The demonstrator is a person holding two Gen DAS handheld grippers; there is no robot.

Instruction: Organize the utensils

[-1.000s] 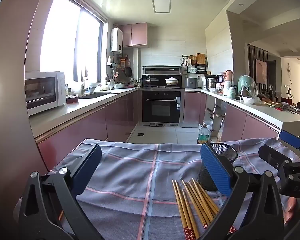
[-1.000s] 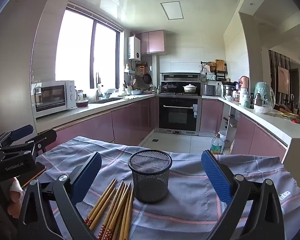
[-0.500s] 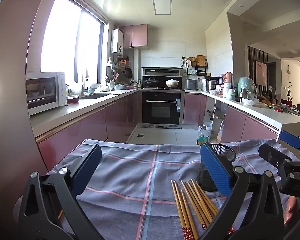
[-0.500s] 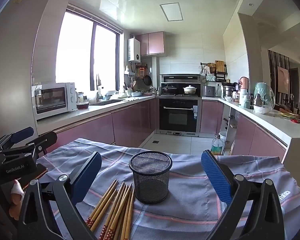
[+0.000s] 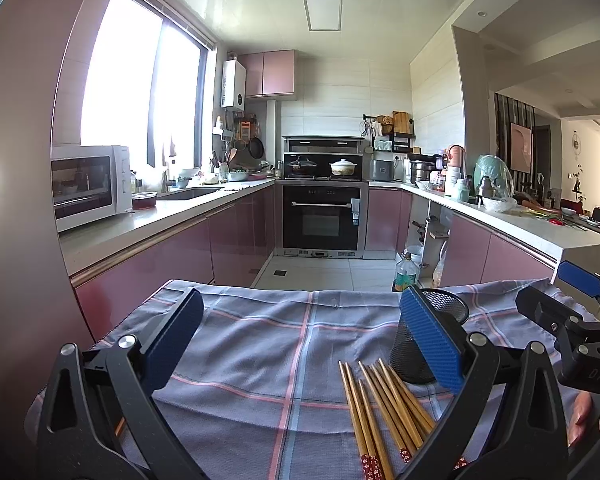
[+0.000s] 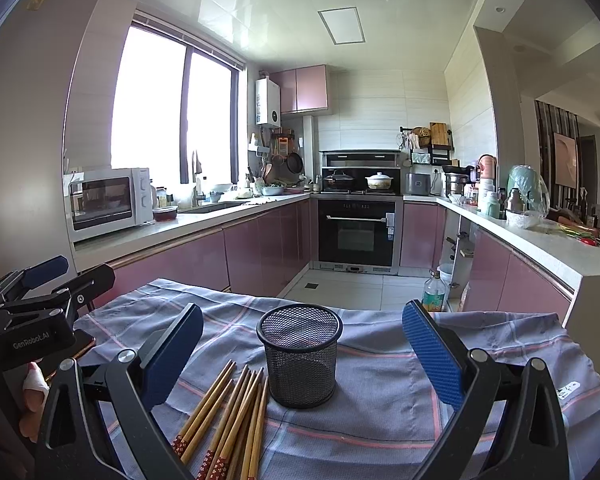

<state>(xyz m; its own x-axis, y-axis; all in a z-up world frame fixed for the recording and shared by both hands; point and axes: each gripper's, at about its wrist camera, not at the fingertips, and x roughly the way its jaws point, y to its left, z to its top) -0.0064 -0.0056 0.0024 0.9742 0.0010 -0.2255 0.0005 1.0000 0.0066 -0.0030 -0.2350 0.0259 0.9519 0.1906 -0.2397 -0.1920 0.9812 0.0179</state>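
Evidently both claws hovered low over the desk, jaws spread wide and gripping nothing: the left claw over bare checked cloth, the right claw framing 1 round black wire-mesh cup. Just beside the cup, a loose bundle of roughly 8 slim wooden chopsticks lay flat.

"GenRobot.AI" stands in pale letters on the left tool body, seen off the right tool's left side; "DAS" (rest cut off) marks the right tool body.
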